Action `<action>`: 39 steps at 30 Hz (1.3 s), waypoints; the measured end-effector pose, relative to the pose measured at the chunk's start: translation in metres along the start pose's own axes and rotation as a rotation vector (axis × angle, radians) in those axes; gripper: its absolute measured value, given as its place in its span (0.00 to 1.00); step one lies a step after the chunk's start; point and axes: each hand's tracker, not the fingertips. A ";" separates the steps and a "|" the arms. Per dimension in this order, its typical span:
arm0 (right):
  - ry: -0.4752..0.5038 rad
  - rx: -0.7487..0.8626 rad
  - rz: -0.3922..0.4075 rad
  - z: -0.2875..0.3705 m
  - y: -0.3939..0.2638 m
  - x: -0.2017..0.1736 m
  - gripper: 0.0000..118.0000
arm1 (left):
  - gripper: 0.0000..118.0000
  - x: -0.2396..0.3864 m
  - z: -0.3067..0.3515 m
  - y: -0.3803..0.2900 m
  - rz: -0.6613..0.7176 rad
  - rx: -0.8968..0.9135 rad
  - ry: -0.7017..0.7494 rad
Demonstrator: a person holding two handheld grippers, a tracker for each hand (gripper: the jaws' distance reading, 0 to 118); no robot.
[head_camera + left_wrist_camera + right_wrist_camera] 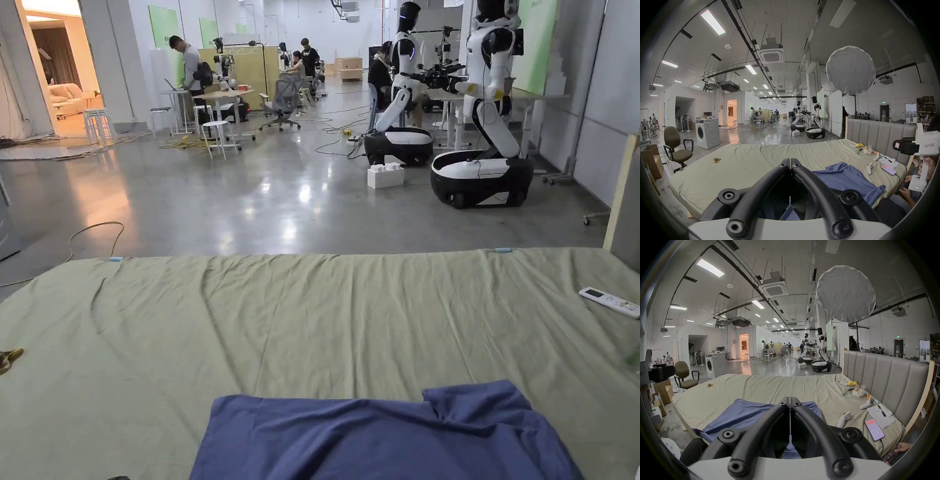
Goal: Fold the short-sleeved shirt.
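The left gripper point(790, 160) and right gripper point(789, 400) fill the lower centre of their own views, fingers pressed together on nothing. The blue short-sleeved shirt point(387, 437) lies rumpled on the bed point(312, 319), bottom centre of the head view.

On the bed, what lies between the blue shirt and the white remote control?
Nothing: in the head view, only bare, wrinkled green sheet separates the blue shirt from the white remote control near the right edge.

Left gripper point(790, 160), right gripper point(789, 400): jaws closed, empty.
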 end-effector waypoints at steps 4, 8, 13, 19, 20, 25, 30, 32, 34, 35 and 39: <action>0.000 -0.006 -0.012 -0.002 0.000 0.001 0.01 | 0.00 0.001 -0.002 -0.001 0.005 -0.013 -0.017; -0.001 -0.020 -0.010 -0.005 -0.002 0.002 0.01 | 0.00 0.003 -0.001 0.000 -0.016 -0.014 -0.043; 0.008 -0.043 -0.033 -0.006 -0.007 0.004 0.01 | 0.00 -0.009 -0.003 -0.007 0.011 -0.036 -0.030; 0.002 -0.141 -0.122 -0.010 -0.025 0.014 0.01 | 0.04 -0.051 -0.018 -0.049 0.060 -0.164 0.007; 0.005 -0.110 -0.104 -0.010 -0.025 0.015 0.01 | 0.16 -0.060 -0.023 -0.061 0.064 -0.206 0.020; -0.007 -0.168 -0.122 -0.012 -0.036 0.015 0.01 | 0.63 -0.103 -0.044 -0.138 0.155 -0.408 0.005; 0.000 -0.201 -0.144 -0.012 -0.041 0.018 0.01 | 0.63 -0.123 -0.054 -0.203 0.190 -0.580 -0.002; -0.005 -0.210 -0.150 -0.013 -0.042 0.019 0.01 | 0.63 -0.126 -0.058 -0.217 0.219 -0.607 -0.021; -0.013 -0.220 -0.157 -0.014 -0.043 0.020 0.01 | 0.63 -0.129 -0.064 -0.231 0.255 -0.647 -0.040; -0.013 -0.224 -0.159 -0.014 -0.043 0.020 0.01 | 0.63 -0.130 -0.067 -0.237 0.269 -0.649 -0.024; -0.021 -0.235 -0.149 -0.013 -0.044 0.020 0.01 | 0.60 -0.123 -0.075 -0.243 0.279 -0.677 -0.034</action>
